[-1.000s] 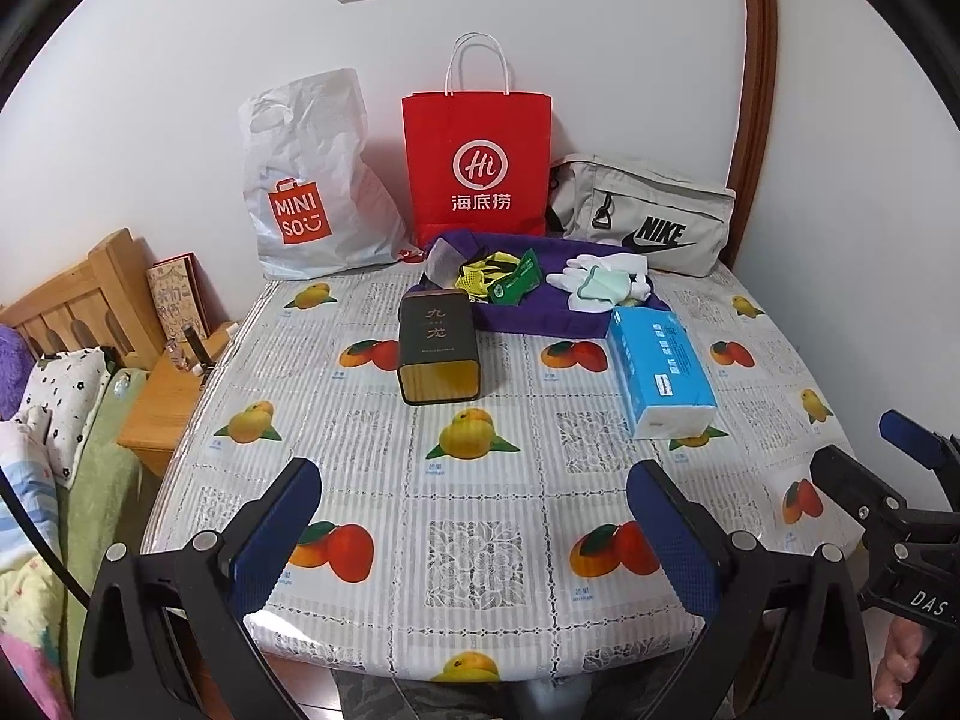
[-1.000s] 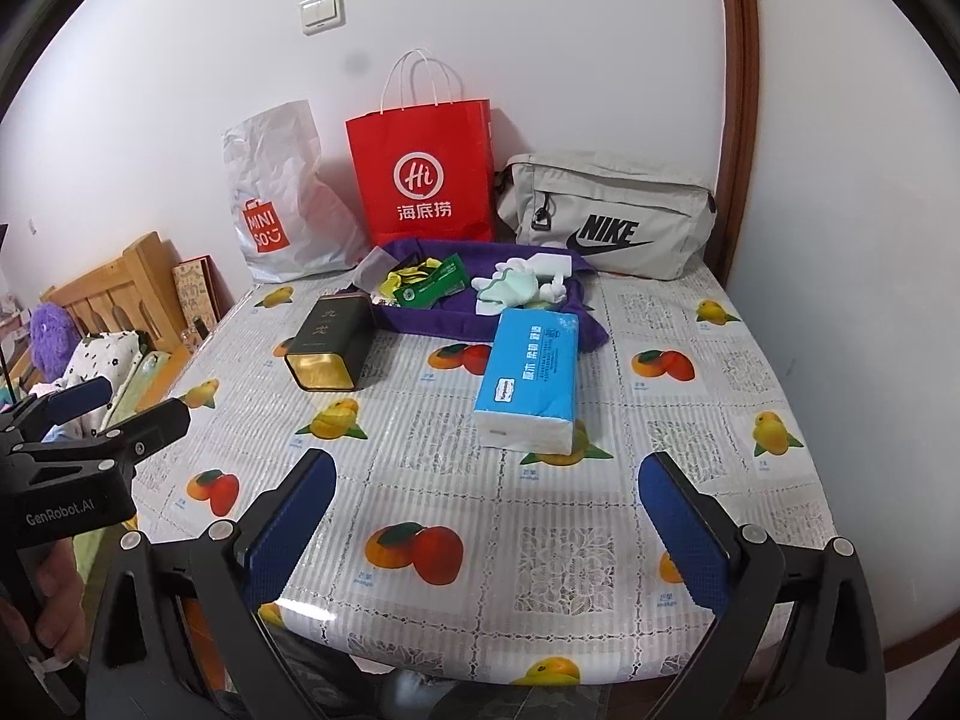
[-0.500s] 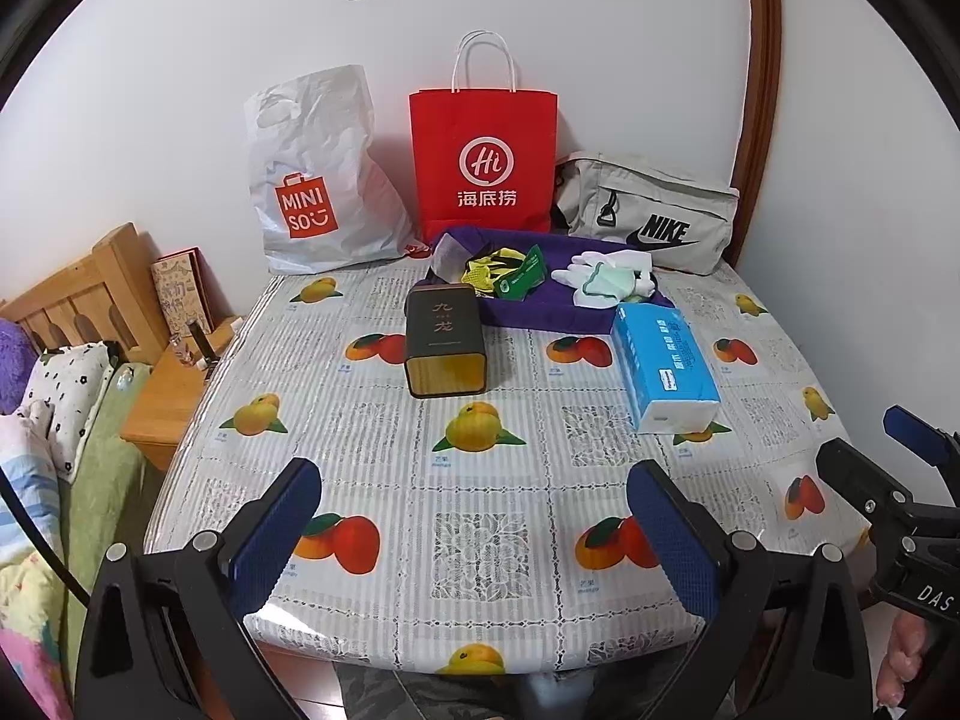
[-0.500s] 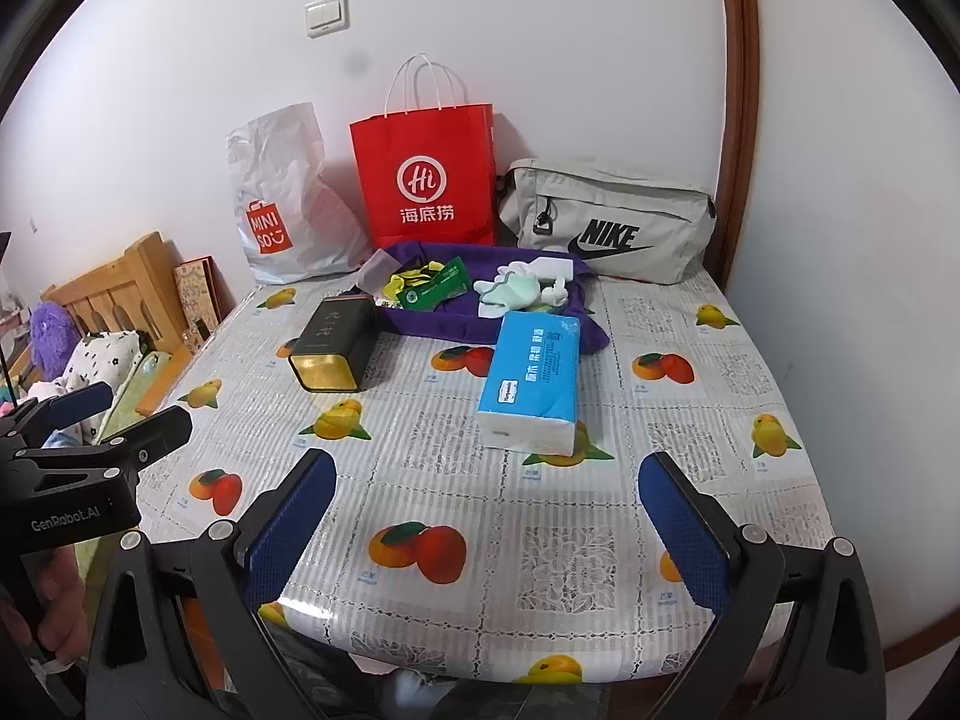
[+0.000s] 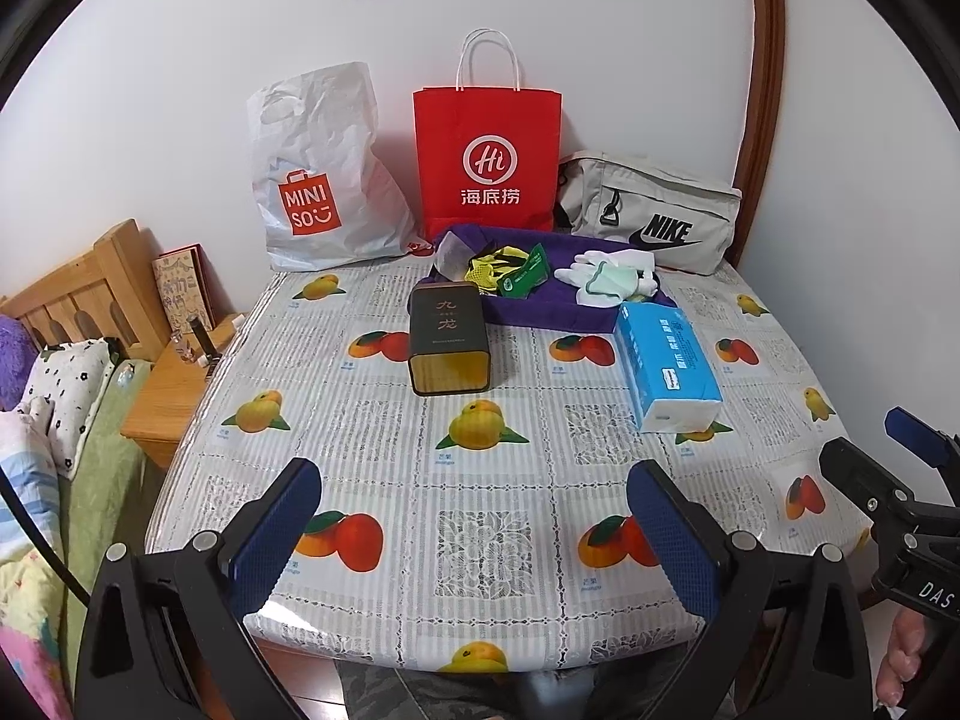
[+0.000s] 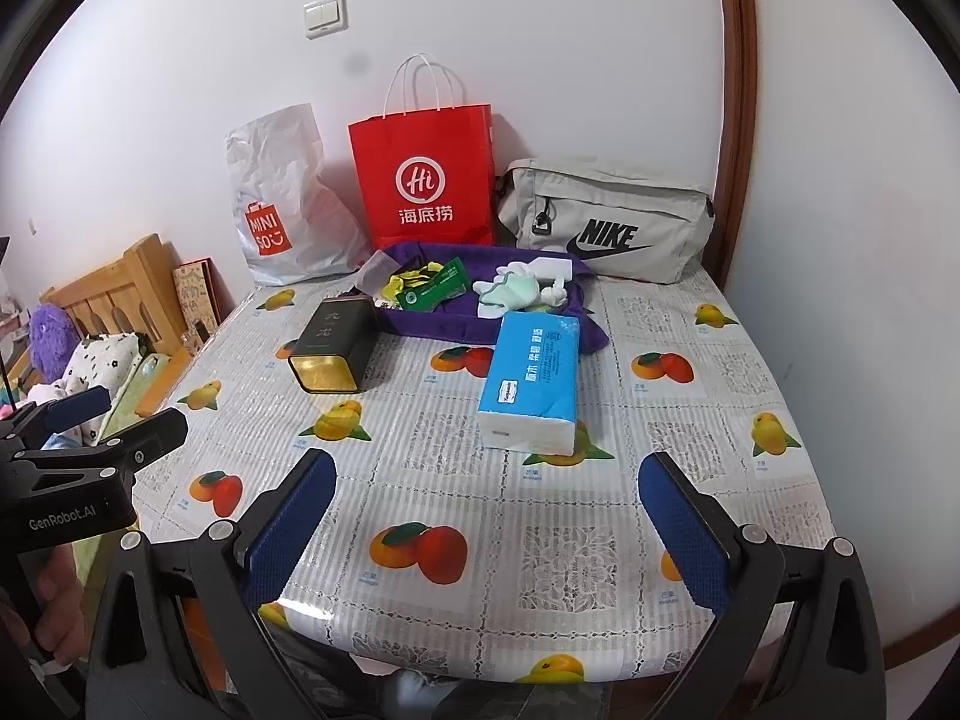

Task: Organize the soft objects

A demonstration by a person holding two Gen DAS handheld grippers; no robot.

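Three bags stand in a row against the wall at the far edge of the worktop (image 5: 480,516): a white Miniso plastic bag (image 5: 324,174), a red paper bag (image 5: 487,162) and a grey Nike pouch (image 5: 651,216). Just in front of the red paper bag lies one purple cloth tray (image 5: 540,303), the landmark for the rest. Inside it, toward its Miniso side, sit yellow and green packets (image 5: 510,273); toward its Nike side lies a heap of white gloves with a pale green soft piece (image 5: 612,279) on top. How many gloves are in the heap cannot be told.

One dark tea tin (image 5: 449,339) lies on its side, touching the tray's near corner on the Miniso side, its gold end facing the cameras. One blue tissue pack (image 5: 667,366) lies just in front of the tray's opposite near corner, its far end touching the cloth. The tin and the pack both sit between the tray and the two grippers.

Beyond the worktop on the tin's side stand a wooden headboard (image 5: 84,294), a small wooden stand (image 5: 174,402) and bedding with a spotted pillow (image 5: 66,396).

Both grippers hang over the near edge of the worktop, well apart from the tray. The left gripper (image 5: 474,534) has its blue-padded fingers (image 5: 276,528) spread wide, holding and touching nothing. The right gripper (image 6: 486,525) is likewise spread wide, its fingers (image 6: 684,534) bare of any load.
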